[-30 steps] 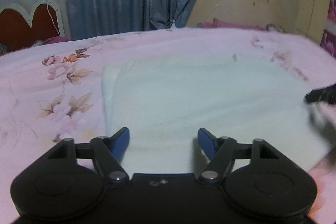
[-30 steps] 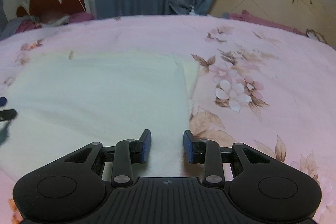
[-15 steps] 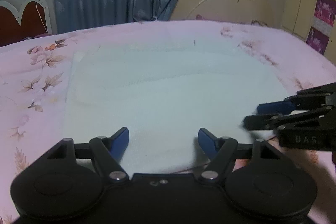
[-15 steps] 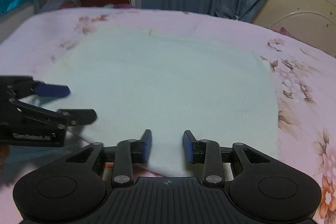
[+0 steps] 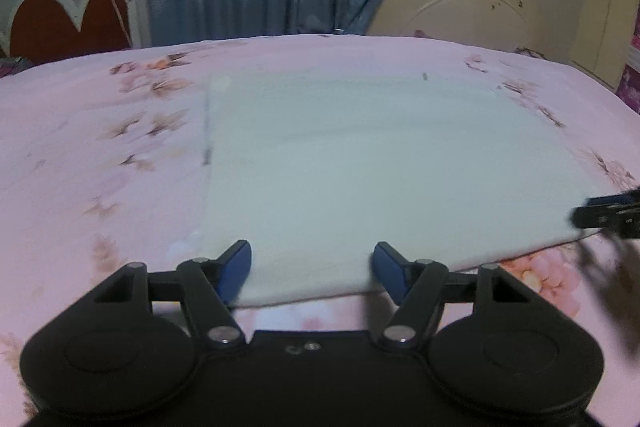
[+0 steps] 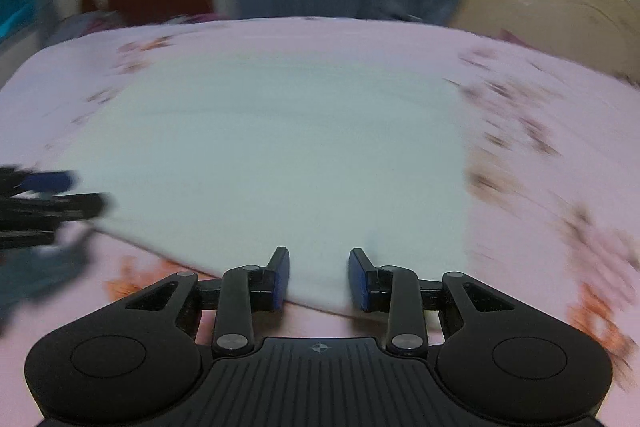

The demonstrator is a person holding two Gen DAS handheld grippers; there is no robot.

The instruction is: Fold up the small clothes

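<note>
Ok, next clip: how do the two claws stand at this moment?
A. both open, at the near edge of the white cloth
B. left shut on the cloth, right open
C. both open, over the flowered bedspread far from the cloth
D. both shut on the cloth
A: the left claw and the right claw each show a clear gap between their blue pads, with the near edge of the white cloth lying between them.

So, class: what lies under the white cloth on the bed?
The white cloth lies flat on the pink floral bedspread, which shows all round its edges. Whether anything else lies under the cloth cannot be seen, since it is covered.
</note>
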